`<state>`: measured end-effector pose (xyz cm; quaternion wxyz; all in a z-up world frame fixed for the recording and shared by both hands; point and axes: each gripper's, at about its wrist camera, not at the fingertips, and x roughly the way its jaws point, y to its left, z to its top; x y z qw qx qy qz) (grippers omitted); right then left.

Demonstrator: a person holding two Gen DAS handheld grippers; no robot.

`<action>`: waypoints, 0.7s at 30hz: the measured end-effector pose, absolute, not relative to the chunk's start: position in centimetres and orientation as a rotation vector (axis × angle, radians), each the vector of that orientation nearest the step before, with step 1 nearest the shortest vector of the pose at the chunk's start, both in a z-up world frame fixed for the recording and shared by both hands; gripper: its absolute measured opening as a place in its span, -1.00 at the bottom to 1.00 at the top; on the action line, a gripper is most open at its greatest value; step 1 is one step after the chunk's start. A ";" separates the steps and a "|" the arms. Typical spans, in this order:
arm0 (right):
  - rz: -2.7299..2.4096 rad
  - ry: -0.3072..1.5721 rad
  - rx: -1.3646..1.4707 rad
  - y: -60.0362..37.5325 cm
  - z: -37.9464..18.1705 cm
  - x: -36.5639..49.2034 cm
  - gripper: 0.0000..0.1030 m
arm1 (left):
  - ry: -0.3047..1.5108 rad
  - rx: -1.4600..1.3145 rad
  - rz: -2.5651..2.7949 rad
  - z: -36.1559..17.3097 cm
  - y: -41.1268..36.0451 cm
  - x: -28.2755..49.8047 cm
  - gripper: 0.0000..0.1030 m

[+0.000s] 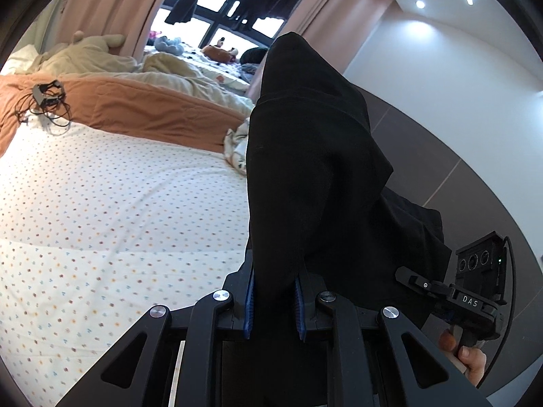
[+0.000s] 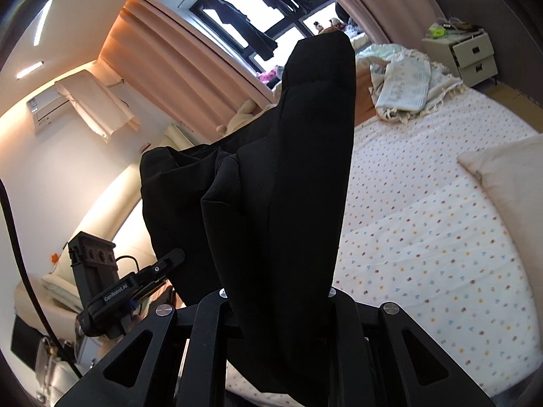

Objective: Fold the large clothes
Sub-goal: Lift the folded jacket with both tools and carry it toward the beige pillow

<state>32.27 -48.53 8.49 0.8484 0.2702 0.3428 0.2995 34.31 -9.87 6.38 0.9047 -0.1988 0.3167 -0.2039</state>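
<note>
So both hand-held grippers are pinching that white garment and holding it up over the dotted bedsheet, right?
Not quite: the garment is black, not white, as the left wrist view shows. Otherwise yes: the left hand-held gripper and the right hand-held gripper both pinch it above the dotted bedsheet.

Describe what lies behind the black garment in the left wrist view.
Behind the black garment show the window, pink curtains and the wall; whatever lies directly behind it is hidden.

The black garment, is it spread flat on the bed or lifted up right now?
Lifted. The black garment hangs bunched in folds, gripped by the left gripper and right gripper, above the dotted bedsheet.
</note>
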 end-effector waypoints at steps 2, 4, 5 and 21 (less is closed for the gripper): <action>0.618 0.709 0.564 -49.9 10.0 31.1 -0.67 | 0.653 -0.403 -0.445 7.7 -11.1 33.6 -0.64; 0.605 0.697 0.565 -51.0 10.8 30.3 -0.67 | 0.649 -0.397 -0.469 9.1 -12.4 32.7 -0.64; 0.602 0.692 0.566 -51.3 11.2 29.8 -0.67 | 0.646 -0.394 -0.476 9.6 -13.0 32.3 -0.64; 0.548 0.605 0.506 -61.9 15.9 25.6 -0.67 | 0.630 -0.326 -0.625 15.0 -25.3 28.9 -0.64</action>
